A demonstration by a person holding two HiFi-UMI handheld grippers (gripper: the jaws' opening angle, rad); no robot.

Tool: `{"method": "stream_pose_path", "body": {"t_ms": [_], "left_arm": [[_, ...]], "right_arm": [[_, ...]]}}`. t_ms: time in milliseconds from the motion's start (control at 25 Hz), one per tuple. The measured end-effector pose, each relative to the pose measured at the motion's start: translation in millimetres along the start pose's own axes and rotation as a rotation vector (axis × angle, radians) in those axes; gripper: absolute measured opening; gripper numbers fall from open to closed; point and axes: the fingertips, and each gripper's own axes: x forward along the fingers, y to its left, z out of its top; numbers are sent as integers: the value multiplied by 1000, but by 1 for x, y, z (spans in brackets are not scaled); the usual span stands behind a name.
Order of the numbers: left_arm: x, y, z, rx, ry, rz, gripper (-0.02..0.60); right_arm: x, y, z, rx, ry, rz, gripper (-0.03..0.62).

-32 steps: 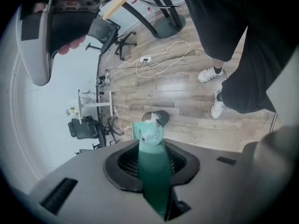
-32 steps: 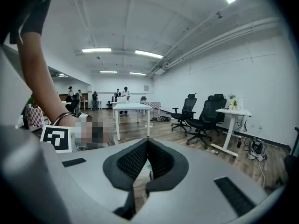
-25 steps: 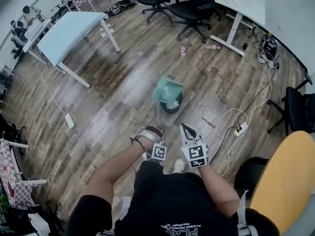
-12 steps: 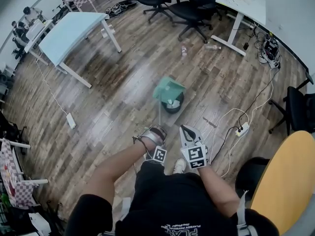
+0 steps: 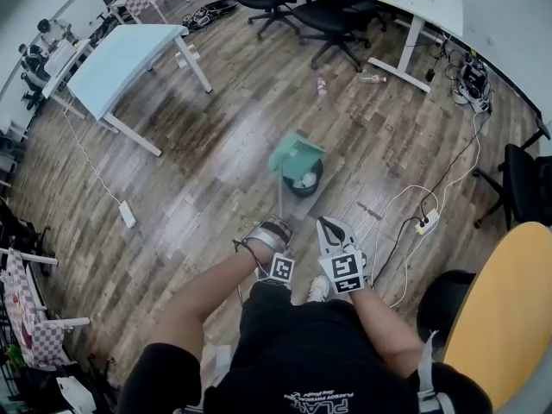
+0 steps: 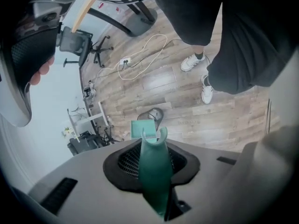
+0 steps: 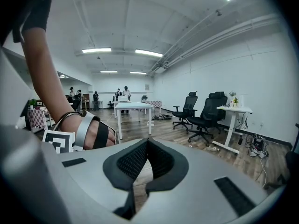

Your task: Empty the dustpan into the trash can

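The left gripper is clamped on the top end of the green handle. Far down the handle from the gripper, the dustpan hangs tilted over the near rim of the can, which already holds pale rubbish. The right gripper, just beside the left one, is closed on nothing, its tips touching.

The handle is long and held only at its end, so a small twist in the jaws would likely swing the dustpan wide and send dirt past the rim onto the floor. Dropping it further could knock the light can over.

Compared with a second ago, the dustpan has barely shifted. It hangs over the same edge, rolled slightly, and looks sharper now. The right gripper has not moved.
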Motion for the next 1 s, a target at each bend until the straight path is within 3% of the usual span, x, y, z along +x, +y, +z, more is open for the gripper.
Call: {"method": "stream_pose_path", "body": {"t_ms": [440,800,1000], "left_arm": [[-4,23,-5,-473,-49,-27,98],[-12,44,-18,-712,-71,-5,98],[-14,55,-39,-936,-72,-5,98]], "right_arm": [[-5,-10,-1,13,-6,-15,15],[-7,-16,5,0,-23,-21,15],[-7,-17,9,0,-32,-25,15]]}}
